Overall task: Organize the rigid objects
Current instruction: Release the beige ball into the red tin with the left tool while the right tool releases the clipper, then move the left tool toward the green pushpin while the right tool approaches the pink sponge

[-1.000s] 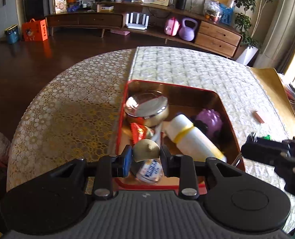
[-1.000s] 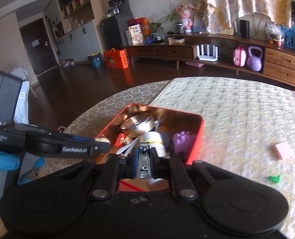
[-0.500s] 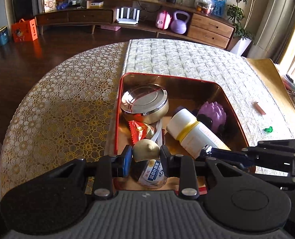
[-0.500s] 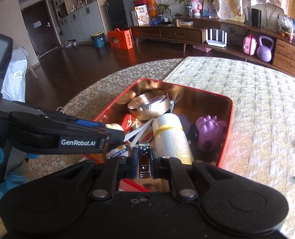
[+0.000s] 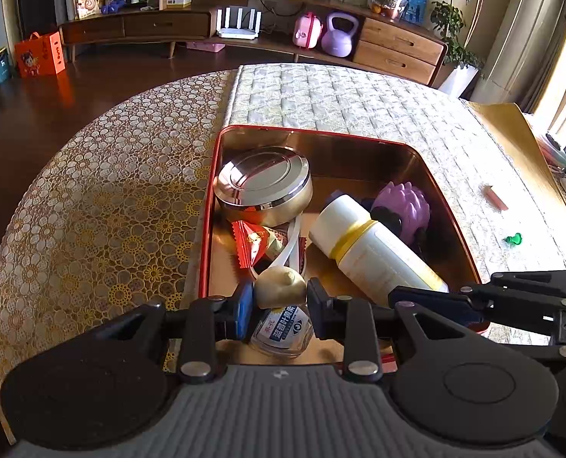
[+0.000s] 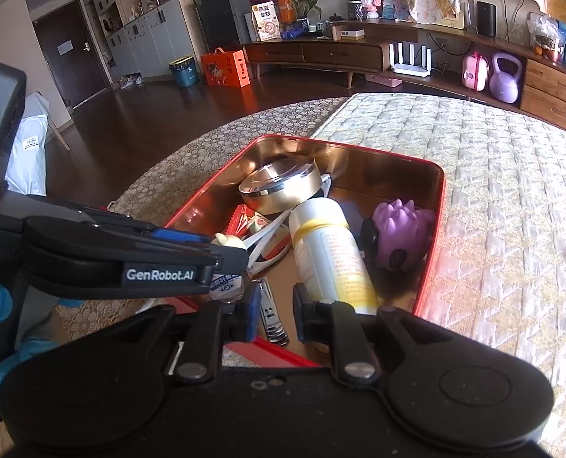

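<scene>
While the left gripper [image 5: 279, 307] clenched a small cream figurine [image 5: 281, 286], the right gripper [image 6: 273, 315] had just been opening (nail clipper [image 6: 271, 315] loose between them) over the red tin's [image 6: 437, 206] near end.

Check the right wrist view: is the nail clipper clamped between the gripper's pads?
No. The nail clipper lies in the red tin, with gaps beside both pads.

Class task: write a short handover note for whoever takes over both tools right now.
Left tool: shut on a small cream figurine, held over the red tin's near end.
Right tool: jaws just opened; nail clipper lies between them, pads not pressing.
In the tin: steel round box, white bottle, purple spiky toy, snack packet.
Left: figurine to drop; pink block and green piece remain on the cloth.
</scene>
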`<state>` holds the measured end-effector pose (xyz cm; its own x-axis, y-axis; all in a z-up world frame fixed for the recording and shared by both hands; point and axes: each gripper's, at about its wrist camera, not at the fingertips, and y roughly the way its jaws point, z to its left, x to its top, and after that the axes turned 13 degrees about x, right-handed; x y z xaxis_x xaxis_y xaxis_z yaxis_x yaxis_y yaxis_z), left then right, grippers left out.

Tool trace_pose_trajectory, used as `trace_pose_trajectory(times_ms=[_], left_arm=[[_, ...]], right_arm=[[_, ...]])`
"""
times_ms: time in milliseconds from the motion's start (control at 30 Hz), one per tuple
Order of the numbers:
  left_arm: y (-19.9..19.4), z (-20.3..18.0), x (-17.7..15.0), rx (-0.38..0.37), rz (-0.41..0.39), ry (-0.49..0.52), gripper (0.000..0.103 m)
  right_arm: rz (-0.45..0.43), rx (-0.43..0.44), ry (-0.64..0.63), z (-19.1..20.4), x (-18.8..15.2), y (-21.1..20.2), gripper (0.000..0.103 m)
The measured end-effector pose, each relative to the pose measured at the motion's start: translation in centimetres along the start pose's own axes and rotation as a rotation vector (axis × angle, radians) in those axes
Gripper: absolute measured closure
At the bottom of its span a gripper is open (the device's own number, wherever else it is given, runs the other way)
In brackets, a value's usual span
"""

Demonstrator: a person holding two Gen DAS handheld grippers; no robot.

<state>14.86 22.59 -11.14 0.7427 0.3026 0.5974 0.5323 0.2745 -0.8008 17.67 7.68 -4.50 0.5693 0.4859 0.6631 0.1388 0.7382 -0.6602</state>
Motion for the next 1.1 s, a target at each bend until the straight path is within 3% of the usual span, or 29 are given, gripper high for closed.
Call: trace_pose_trajectory(times_ms=[133,267,400,667,733,767,900,1100], left_arm=[[-0.3,-0.1,-0.2,0.004,0.001,-0.003,0.073],[-0.9,-0.3,-0.4,0.012,-0.011,0.007,0.073],[-2.0,-0.5,-0.6,0.013,-0.023,0.006,0.073],[-4.4,-1.8,-1.0,0.01,-0.053,0.031,0.073],[-5.0,-2.3,-1.1,0.005,-0.059,0.04,0.072],[-5.3,-2.7,-1.1,0.003,-0.064,0.045,0.071],[-6.7,-3.8,-1.4,0.005,-0.094,0.051,0.048],[-8.2,-5.8,-1.6,-0.022,-0.119,0.07,0.043]], right_arm=[[0.002,-0.009,0.004,0.6,0.1,-0.8,0.082],[-0.008,-0.004,0.021,0.8,0.3,-2.0,0.071],[-0.027,-0.008,0.008,1.3,0.0,-3.6,0.067],[-0.091,-0.052,0.009,1.5,-0.5,-7.0,0.039],[-0.102,-0.063,0.002,1.5,-0.7,-7.9,0.039],[-0.106,-0.07,-0.003,1.5,-0.8,-8.3,0.036],[-0.14,-0.101,-0.002,1.0,-1.4,-10.1,0.028],[-0.185,-0.135,0.009,-0.3,-2.1,-12.6,0.018]])
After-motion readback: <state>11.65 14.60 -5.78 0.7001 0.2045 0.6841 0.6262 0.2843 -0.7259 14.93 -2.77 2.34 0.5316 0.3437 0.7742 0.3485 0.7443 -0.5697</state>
